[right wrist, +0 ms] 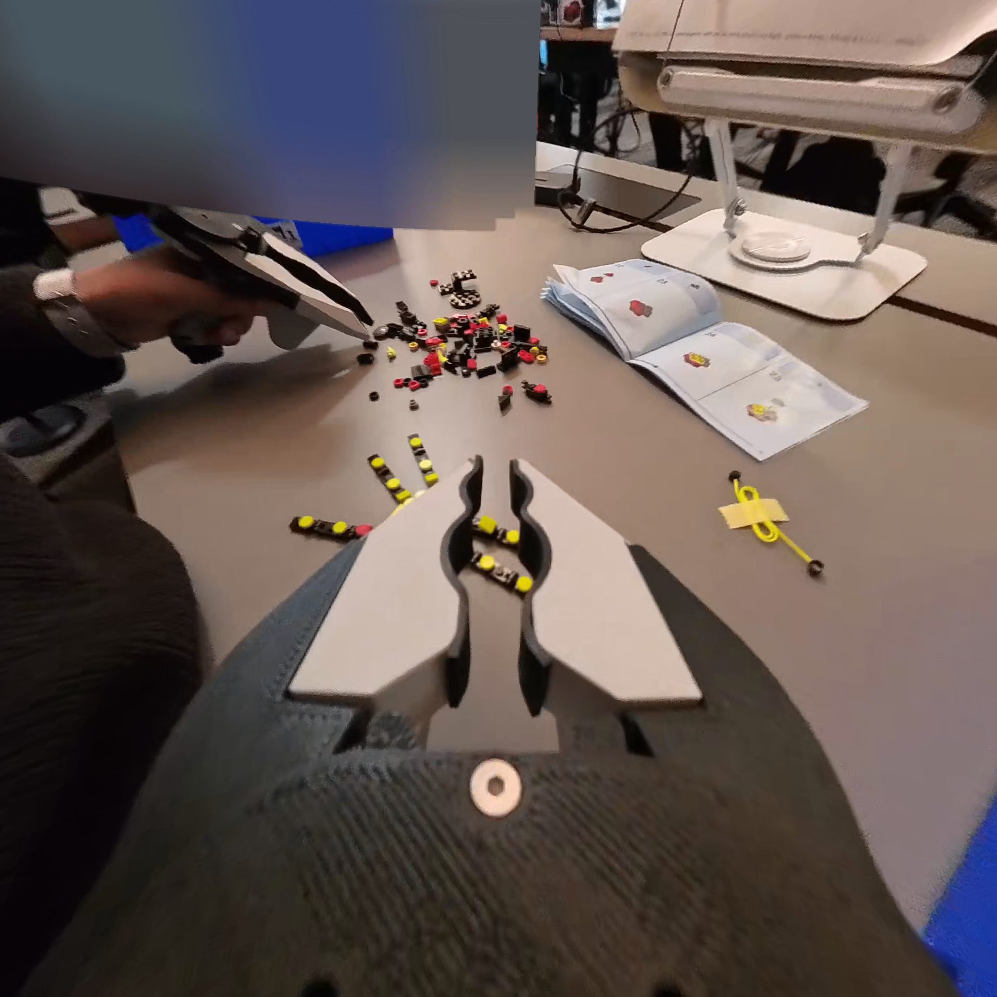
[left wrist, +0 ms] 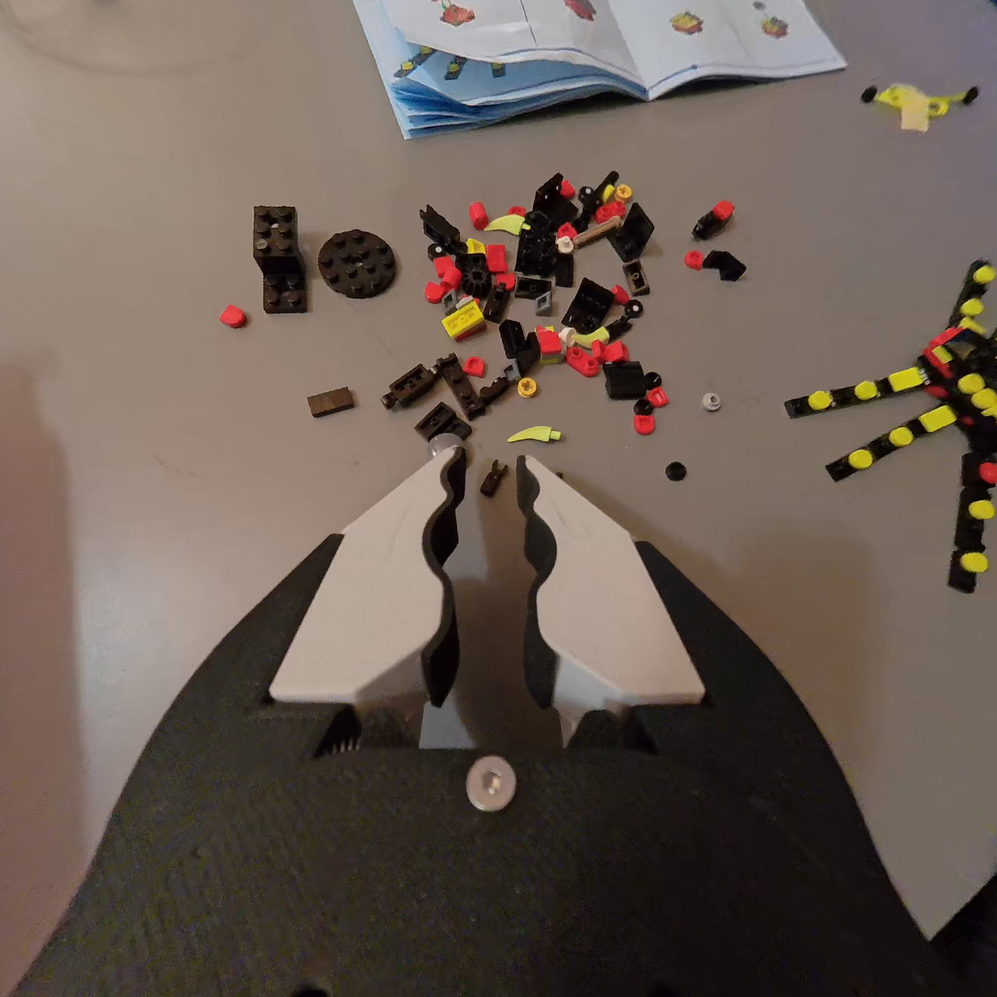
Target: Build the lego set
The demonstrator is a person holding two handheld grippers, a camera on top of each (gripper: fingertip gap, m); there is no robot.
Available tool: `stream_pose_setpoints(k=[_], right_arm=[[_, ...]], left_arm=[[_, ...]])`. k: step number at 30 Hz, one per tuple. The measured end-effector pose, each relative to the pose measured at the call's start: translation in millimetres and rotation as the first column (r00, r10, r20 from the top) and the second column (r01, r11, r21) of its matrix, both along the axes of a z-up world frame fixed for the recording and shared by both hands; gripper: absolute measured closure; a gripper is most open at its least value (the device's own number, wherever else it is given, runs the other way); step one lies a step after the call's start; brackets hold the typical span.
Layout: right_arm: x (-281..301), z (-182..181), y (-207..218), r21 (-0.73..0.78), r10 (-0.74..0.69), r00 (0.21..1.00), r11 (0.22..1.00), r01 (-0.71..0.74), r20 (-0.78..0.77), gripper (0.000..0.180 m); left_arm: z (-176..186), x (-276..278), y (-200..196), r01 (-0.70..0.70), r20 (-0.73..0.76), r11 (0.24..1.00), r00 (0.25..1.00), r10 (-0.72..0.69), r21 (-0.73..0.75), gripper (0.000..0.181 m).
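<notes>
Two grippers, jaws spread, empty | left gripper (left wrist: 491, 464) over tiny black clip (left wrist: 492, 479) | matte grey table (left wrist: 162, 162)

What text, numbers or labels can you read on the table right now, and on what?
Instruction booklet: small print beside the step pictures, too small and blurred to read.
White tag on the blue object at the far table edge: blurred, unreadable.
Loose lego pieces and yellow tape: no writing visible.

No legible writing on the open instruction booklet (left wrist: 593, 48)
</notes>
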State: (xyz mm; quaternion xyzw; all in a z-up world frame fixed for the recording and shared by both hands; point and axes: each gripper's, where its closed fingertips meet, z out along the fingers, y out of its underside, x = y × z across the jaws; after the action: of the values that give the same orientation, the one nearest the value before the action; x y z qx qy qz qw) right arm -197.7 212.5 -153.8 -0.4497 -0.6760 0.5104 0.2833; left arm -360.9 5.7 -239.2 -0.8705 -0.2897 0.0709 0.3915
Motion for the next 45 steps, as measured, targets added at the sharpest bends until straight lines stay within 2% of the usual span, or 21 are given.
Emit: stream_pose_setpoints(k=[6, 11, 15, 34, 41, 45], right_arm=[[1.9, -11.5, -16.0, -0.121, 0.099, 0.992, 0.989, -0.09, 0.075, 0.166], [0.6, -27.6, -16.8, 0.036, 0.088, 0.99, 0.995, -0.092, 0.108, 0.167], [-2.6, -38.6, -15.9, 0.09, 0.079, 0.987, 0.992, -0.092, 0.142, 0.167], [-12.4, -52.9, -13.5, 0.075, 0.083, 0.979, 0.992, -0.098, 0.184, 0.167], [-13.2, -53.0, -12.5, 0.064, 0.081, 0.979, 0.993, -0.094, 0.185, 0.166], [-13.4, -52.6, -11.9, 0.062, 0.078, 0.98, 0.994, -0.091, 0.184, 0.165]], left_arm=[[0.5, 11.1, 10.4, 0.067, -0.07, 0.996, 0.995, -0.071, -0.06, 0.167], [2.1, 11.1, 12.1, 0.069, -0.065, 0.997, 0.995, -0.071, -0.037, 0.169], [-0.1, 12.0, 11.5, 0.066, -0.013, 0.998, 0.998, -0.066, -0.009, 0.167], [-8.0, 13.6, 17.1, 0.062, 0.064, 0.998, 0.996, -0.063, 0.018, 0.163], [-11.9, 14.6, 17.9, 0.07, 0.062, 0.997, 0.996, -0.07, -0.006, 0.165], [-11.7, 16.1, 18.3, 0.075, 0.076, 0.997, 0.994, -0.075, 0.002, 0.172]])
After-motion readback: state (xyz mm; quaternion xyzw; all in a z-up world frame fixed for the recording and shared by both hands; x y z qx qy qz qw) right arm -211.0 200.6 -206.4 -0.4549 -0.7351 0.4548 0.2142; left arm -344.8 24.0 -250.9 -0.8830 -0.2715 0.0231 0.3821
